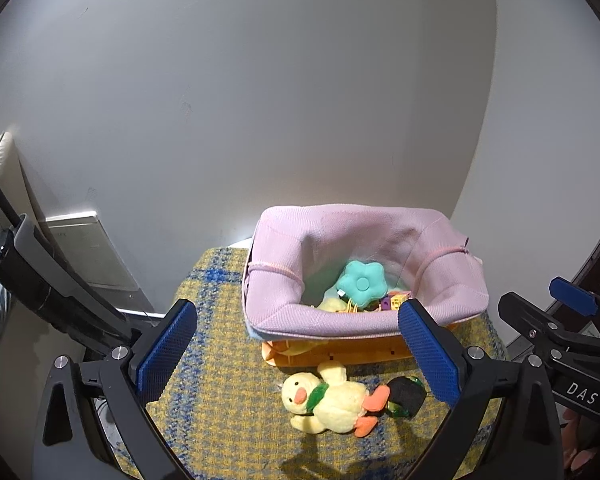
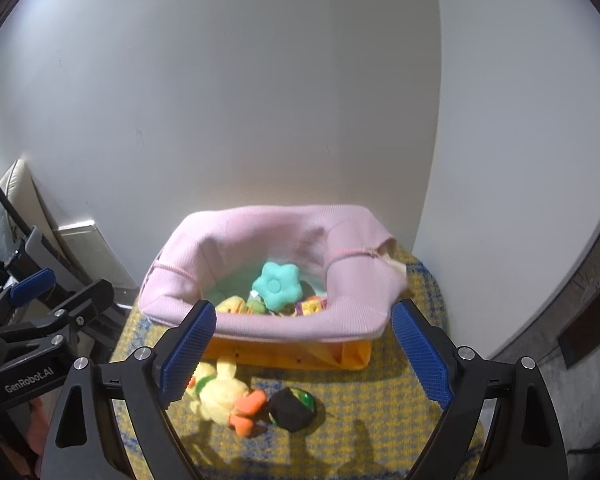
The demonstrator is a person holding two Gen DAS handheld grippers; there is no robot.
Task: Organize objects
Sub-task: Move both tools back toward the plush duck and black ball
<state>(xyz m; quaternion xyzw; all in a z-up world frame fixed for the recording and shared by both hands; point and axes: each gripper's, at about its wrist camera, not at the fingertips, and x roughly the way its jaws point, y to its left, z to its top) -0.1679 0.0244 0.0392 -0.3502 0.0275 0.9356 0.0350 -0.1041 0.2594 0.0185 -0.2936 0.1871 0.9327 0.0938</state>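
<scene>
done: flower (image 1: 362,283) etc in bin (image 1: 340,322) | left: duck (image 1: 327,400), prob ball (image 2: 292,408), ahead of our tools (image 1: 296,354) (image 2: 302,352) | both wide, empty

We are carrying black-framed grippers (image 1: 298,354) with blue ribbed pads (image 1: 166,346), silver screws (image 1: 120,352) and white "DAS" and "GenRobot.AI" lettering.
</scene>
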